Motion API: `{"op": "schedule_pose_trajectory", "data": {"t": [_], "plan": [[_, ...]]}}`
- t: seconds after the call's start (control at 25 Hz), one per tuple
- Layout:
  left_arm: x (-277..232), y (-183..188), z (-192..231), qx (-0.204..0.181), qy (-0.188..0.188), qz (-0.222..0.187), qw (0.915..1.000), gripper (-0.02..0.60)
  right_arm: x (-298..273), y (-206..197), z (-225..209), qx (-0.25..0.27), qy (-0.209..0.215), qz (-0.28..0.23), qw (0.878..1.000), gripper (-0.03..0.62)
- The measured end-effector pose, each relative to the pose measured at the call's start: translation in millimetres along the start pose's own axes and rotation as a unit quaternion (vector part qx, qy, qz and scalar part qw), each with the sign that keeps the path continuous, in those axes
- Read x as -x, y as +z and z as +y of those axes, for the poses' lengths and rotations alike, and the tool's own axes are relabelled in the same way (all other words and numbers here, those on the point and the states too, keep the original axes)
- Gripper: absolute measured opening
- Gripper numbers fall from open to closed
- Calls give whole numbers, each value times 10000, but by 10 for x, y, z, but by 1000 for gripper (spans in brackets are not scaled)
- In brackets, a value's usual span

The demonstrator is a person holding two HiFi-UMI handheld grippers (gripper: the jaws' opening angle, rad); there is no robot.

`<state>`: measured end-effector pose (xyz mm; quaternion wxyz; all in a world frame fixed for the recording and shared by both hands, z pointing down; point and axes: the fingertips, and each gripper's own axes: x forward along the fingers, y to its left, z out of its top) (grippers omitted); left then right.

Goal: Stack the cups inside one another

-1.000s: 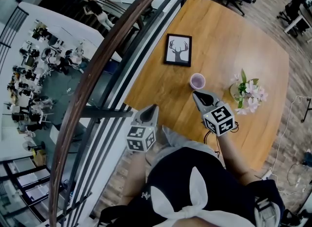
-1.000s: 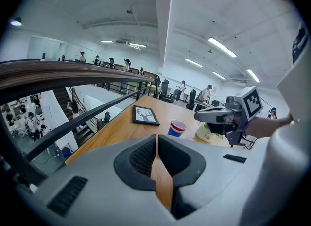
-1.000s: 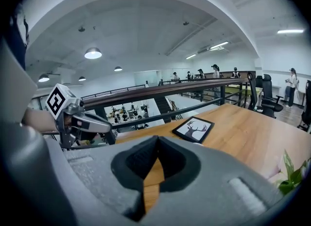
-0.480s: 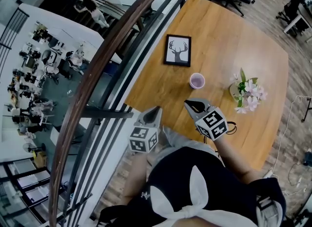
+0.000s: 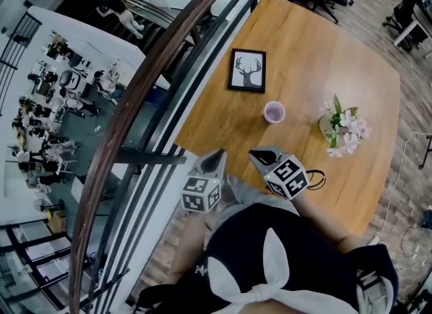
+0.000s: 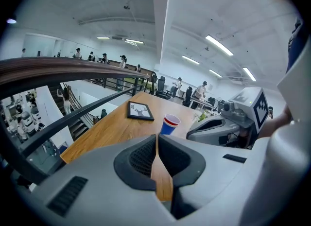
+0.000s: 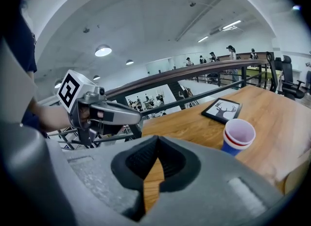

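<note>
A stack of cups point(image 5: 274, 112) stands upright on the wooden table point(image 5: 317, 42); the outer one is blue, with a red rim showing and a pale inside point(image 7: 238, 136) point(image 6: 169, 124). Both grippers hover at the table's near edge, well short of the cups. My right gripper point(image 5: 252, 153) is shut and empty, its tips meeting point(image 7: 157, 140). Just to its left, my left gripper point(image 5: 217, 150) hangs over the table's corner, also shut with nothing between its jaws point(image 6: 156, 137). Each gripper shows in the other's view: the right gripper point(image 6: 214, 123) and the left gripper point(image 7: 125, 117).
A framed deer picture point(image 5: 247, 70) lies beyond the cups to the left. A vase of pale flowers point(image 5: 342, 129) stands to the cups' right. A wooden handrail with black bars point(image 5: 138, 96) runs along the table's left side, with a drop to a lower floor behind it.
My right gripper has drawn back from the cups, moving left and toward the table's near edge. The left gripper and the cups have stayed put.
</note>
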<state>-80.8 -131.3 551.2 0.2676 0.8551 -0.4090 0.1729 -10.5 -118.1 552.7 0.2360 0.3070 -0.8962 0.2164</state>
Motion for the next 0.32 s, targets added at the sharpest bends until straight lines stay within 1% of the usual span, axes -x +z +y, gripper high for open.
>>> {"op": "schedule_pose_trajectory", "data": {"t": [0.32], "plan": [[-31,-49,-43,3,-56,64,10000,32,-8,-86,25,-136,40,100,9998,-2]]}}
